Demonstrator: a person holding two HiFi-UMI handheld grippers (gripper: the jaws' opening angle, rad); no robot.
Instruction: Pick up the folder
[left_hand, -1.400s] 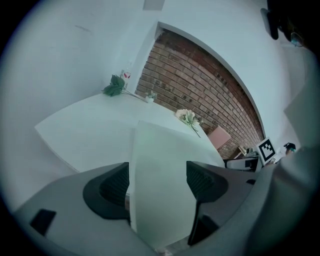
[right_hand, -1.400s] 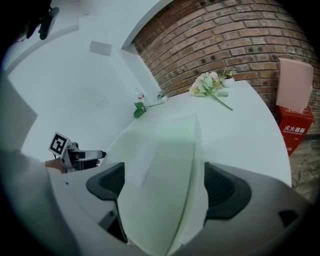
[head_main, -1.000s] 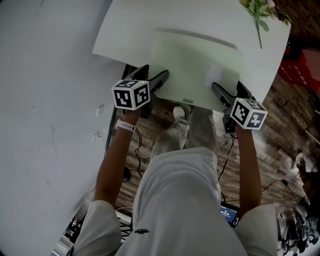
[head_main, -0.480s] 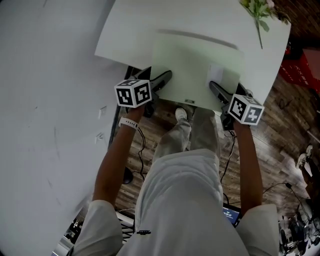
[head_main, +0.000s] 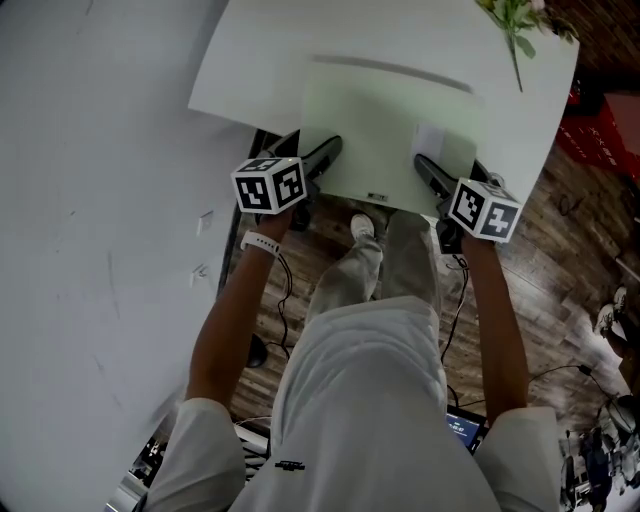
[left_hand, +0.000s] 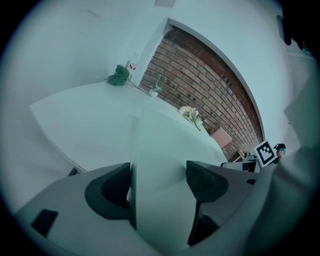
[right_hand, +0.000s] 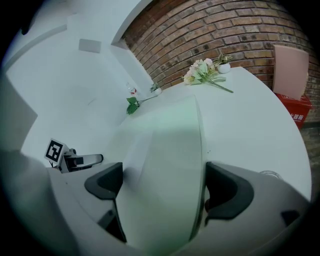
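A pale green folder (head_main: 385, 120) lies on the white table (head_main: 250, 60), its near edge past the table's rim toward me. My left gripper (head_main: 312, 155) is at the folder's near left corner and my right gripper (head_main: 452, 172) at its near right corner. In the left gripper view the folder (left_hand: 165, 145) fills the gap between the jaws of the left gripper (left_hand: 159, 180). The right gripper view shows the same: the folder (right_hand: 170, 150) sits between the jaws of the right gripper (right_hand: 162, 187), its right edge against the right jaw.
Flowers (head_main: 515, 20) lie at the table's far right corner. A red box (head_main: 605, 130) stands on the wood floor to the right. My legs and a shoe (head_main: 360, 225) are under the table's near edge, with cables (head_main: 455, 300) on the floor.
My right gripper has moved forward and a little left along the folder's corner. The folder's near edge has shifted slightly away from me. The left gripper has hardly moved.
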